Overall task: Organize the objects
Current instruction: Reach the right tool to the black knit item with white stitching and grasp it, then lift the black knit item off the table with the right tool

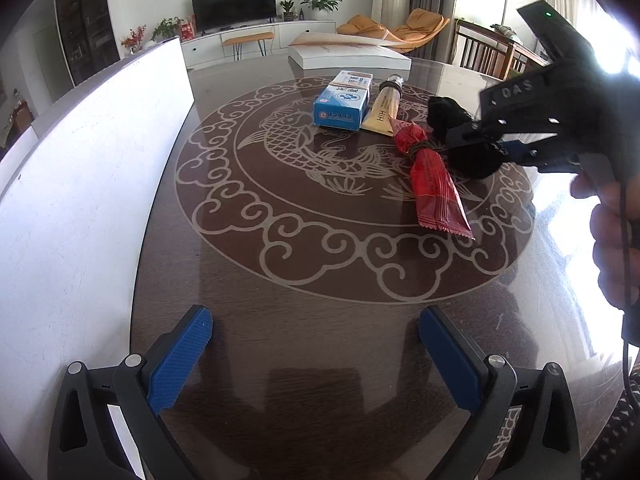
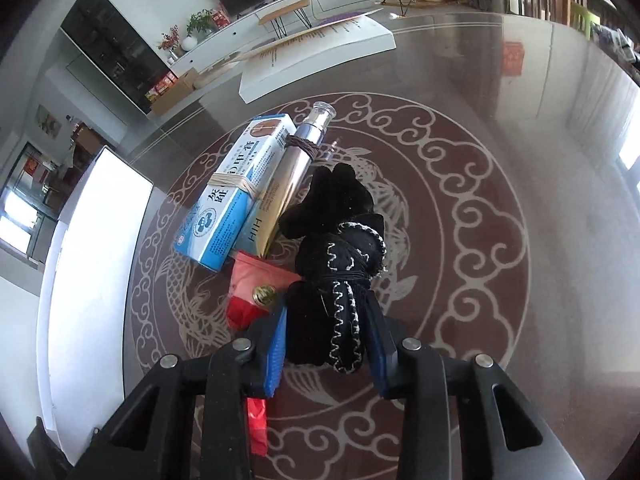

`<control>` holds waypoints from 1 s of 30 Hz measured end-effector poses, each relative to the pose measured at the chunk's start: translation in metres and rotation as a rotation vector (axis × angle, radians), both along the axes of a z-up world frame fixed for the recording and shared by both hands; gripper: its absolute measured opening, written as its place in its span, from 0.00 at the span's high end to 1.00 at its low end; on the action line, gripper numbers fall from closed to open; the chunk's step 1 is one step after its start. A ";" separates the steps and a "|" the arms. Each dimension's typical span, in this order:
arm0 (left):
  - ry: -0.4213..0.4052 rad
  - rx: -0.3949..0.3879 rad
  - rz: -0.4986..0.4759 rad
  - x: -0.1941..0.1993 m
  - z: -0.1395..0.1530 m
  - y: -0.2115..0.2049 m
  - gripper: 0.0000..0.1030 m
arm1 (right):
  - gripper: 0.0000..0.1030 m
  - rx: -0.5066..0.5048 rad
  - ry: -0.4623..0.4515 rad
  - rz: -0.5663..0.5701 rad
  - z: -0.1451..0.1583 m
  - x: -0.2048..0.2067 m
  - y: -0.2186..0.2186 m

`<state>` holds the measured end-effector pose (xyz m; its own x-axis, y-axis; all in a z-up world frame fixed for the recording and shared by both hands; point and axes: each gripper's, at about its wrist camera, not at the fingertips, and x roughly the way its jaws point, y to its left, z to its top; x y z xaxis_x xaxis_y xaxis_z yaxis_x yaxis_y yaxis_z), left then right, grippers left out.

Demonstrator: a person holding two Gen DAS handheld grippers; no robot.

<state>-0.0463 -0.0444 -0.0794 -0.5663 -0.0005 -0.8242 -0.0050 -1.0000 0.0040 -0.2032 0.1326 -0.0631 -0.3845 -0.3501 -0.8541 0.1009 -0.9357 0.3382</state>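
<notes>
My right gripper (image 2: 328, 340) is shut on a black cloth bundle (image 2: 336, 248) tied with a black-and-white cord, right of a red packet (image 2: 256, 280); both also show in the left wrist view, the bundle (image 1: 452, 116) and the packet (image 1: 432, 184). A blue-and-white box (image 1: 344, 100) and a gold tube (image 1: 386, 108) lie side by side beyond the packet; in the right wrist view the box (image 2: 236, 192) and tube (image 2: 292, 176) each wear a band. My left gripper (image 1: 316, 356) is open and empty, low over the near table.
A dark glass table (image 1: 280, 280) with a fish pattern holds everything. A white box (image 1: 80, 184) stands along the left edge. A thick white book (image 1: 352, 56) lies at the far side. Wooden chairs (image 1: 488, 52) stand at the far right.
</notes>
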 end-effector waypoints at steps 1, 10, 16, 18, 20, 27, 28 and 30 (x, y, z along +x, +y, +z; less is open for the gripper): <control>0.000 0.000 0.000 0.000 0.000 0.000 0.00 | 0.67 0.029 0.003 -0.003 0.002 0.007 0.008; 0.000 -0.001 -0.001 0.000 0.000 0.000 0.00 | 0.44 0.273 0.152 -0.112 -0.001 0.112 0.052; 0.000 0.000 -0.001 0.000 0.000 0.000 0.00 | 0.20 0.323 0.217 -0.144 -0.009 0.119 0.058; 0.000 0.000 -0.001 0.000 0.000 0.000 0.00 | 0.16 0.344 0.221 -0.149 -0.012 0.120 0.059; 0.000 0.000 -0.001 0.000 0.000 0.000 0.00 | 0.12 0.333 0.220 -0.158 -0.013 0.120 0.061; 0.000 0.000 -0.001 0.000 0.000 0.000 0.00 | 0.00 0.346 0.199 -0.151 -0.016 0.117 0.059; 0.000 0.000 -0.001 0.000 0.000 0.000 0.00 | 0.00 0.345 0.200 -0.151 -0.016 0.117 0.059; 0.000 0.000 -0.001 0.000 0.000 0.000 0.00 | 0.00 0.345 0.200 -0.152 -0.016 0.117 0.059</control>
